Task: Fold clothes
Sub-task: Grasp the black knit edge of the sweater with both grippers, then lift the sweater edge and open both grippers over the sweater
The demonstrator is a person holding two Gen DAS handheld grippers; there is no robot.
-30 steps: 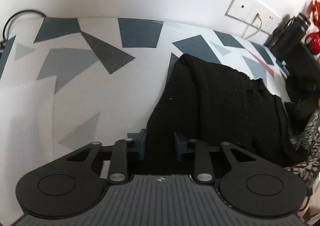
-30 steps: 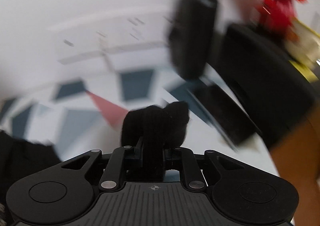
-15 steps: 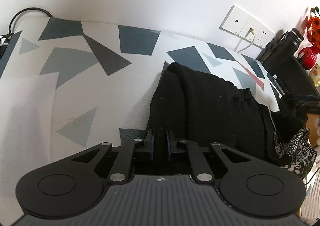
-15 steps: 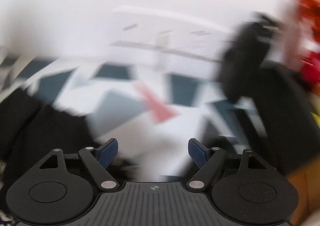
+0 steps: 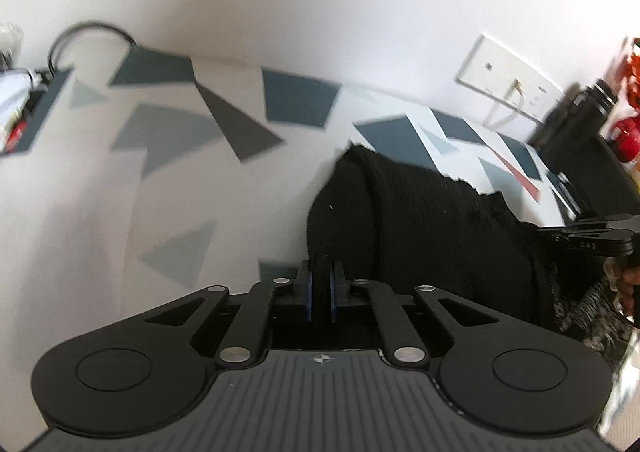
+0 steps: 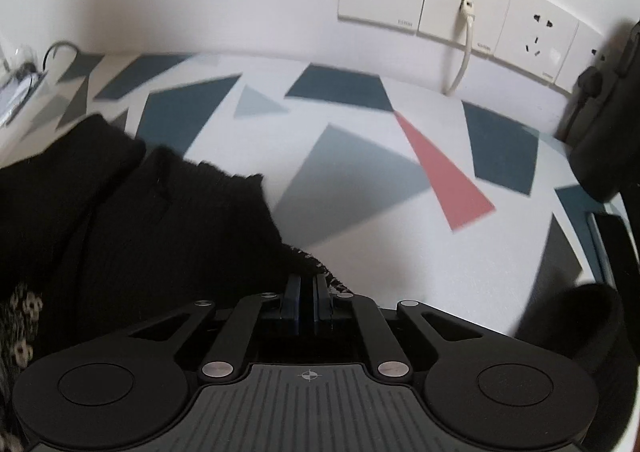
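Black knit garment (image 5: 420, 228) is spread on the patterned worktop (image 5: 192, 179), below the wall sockets (image 6: 464, 3). Left tongs (image 5: 320, 284) are clamped on its near edge. Right tongs (image 6: 307, 298), just closed, are pinched on its patterned hem.

A table (image 6: 360, 252) covered in a white cloth with grey, blue and pink triangles carried a black knit garment (image 5: 420, 219).

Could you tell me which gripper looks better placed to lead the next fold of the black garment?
Probably the left gripper: it pinches the black garment's near edge, while the right gripper only catches its corner.
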